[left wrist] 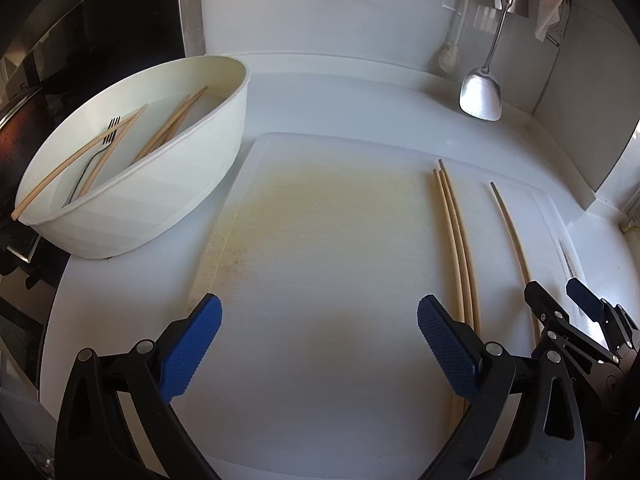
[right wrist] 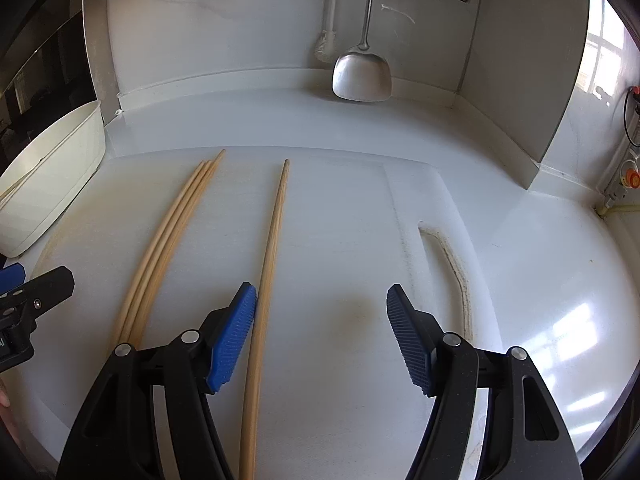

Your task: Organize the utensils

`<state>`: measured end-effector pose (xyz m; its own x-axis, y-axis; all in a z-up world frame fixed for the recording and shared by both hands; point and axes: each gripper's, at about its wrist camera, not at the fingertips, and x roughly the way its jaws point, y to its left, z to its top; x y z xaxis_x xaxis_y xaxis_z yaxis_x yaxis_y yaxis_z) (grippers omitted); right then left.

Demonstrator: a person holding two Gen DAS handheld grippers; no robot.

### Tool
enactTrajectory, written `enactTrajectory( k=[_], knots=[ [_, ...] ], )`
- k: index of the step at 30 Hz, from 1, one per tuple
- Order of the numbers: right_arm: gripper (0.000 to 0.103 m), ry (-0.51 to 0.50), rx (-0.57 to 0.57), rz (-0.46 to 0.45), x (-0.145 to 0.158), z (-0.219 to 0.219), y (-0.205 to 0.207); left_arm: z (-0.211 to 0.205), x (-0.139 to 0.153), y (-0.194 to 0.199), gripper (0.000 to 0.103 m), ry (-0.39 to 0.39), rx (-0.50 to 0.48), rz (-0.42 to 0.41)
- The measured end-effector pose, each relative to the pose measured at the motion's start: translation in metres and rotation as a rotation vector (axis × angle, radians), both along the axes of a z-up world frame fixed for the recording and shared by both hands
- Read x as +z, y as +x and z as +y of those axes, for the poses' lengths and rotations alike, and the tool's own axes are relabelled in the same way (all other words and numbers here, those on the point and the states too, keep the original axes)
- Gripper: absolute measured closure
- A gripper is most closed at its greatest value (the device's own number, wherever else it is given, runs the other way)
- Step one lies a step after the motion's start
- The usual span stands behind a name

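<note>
Three wooden chopsticks (left wrist: 456, 240) lie bunched on the white cutting board (left wrist: 320, 240); they also show in the right wrist view (right wrist: 168, 240). A single chopstick (right wrist: 268, 264) lies apart to their right, also in the left wrist view (left wrist: 512, 232). A white oval tub (left wrist: 132, 168) at the left holds several chopsticks and a dark fork (left wrist: 100, 148). My left gripper (left wrist: 319, 320) is open and empty over the board. My right gripper (right wrist: 321, 312) is open, its left pad (right wrist: 234, 340) beside the single chopstick, which lies between the jaws.
A metal spatula (right wrist: 362, 76) and a white brush (right wrist: 324, 50) hang on the back wall. The board has a handle slot (right wrist: 452, 272) at its right. A dark appliance (left wrist: 80, 32) stands left of the tub. The right gripper shows in the left wrist view (left wrist: 560, 304).
</note>
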<state>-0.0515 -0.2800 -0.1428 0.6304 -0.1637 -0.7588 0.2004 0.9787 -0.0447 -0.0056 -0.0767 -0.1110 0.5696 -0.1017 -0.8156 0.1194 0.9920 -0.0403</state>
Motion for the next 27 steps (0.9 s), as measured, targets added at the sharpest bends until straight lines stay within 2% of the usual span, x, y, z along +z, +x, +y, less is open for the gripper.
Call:
enactTrajectory(
  k=[8,13,16,27],
  knots=[
    [0.038,0.013,0.005,0.0,0.001,-0.007,-0.006,-0.021,-0.008,0.004,0.006,0.018,-0.04,-0.009],
    [0.038,0.029,0.005,-0.003,0.0,-0.011,-0.008,-0.029,-0.01,0.004,0.006,-0.01,-0.061,0.0],
    [0.038,0.037,0.004,-0.004,0.001,-0.012,-0.009,-0.035,-0.015,0.005,0.006,-0.001,-0.073,0.012],
    [0.038,0.045,0.005,-0.005,0.001,-0.014,-0.01,-0.039,-0.019,0.007,0.005,0.008,-0.063,0.009]
  ],
)
